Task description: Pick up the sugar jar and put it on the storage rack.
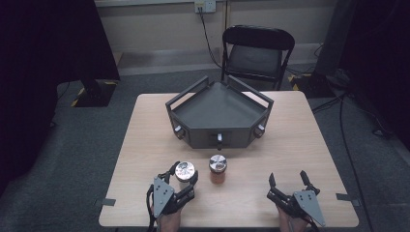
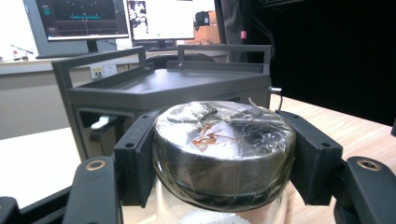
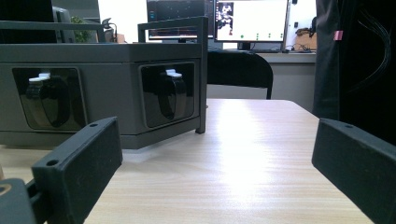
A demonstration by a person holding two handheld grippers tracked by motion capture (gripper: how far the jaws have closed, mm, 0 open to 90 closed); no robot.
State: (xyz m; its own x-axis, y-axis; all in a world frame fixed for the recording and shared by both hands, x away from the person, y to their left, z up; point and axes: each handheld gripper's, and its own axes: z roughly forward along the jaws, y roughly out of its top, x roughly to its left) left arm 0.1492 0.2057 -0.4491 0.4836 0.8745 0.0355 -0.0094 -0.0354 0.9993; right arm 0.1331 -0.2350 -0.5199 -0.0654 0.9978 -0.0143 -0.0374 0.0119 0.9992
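Observation:
My left gripper is shut on a glass jar with a shiny metal lid at the table's front left. In the left gripper view the black pads press both sides of the lid, with clear glass below it. A second jar with a metal lid and orange-brown contents stands just to the right of it. My right gripper rests open near the front right edge, and its jaws stand wide apart over bare wood.
A dark grey angular tray-like box with rails and front knobs stands at the table's middle back; its recessed clamps face my right gripper. A black folding chair stands beyond the wooden table.

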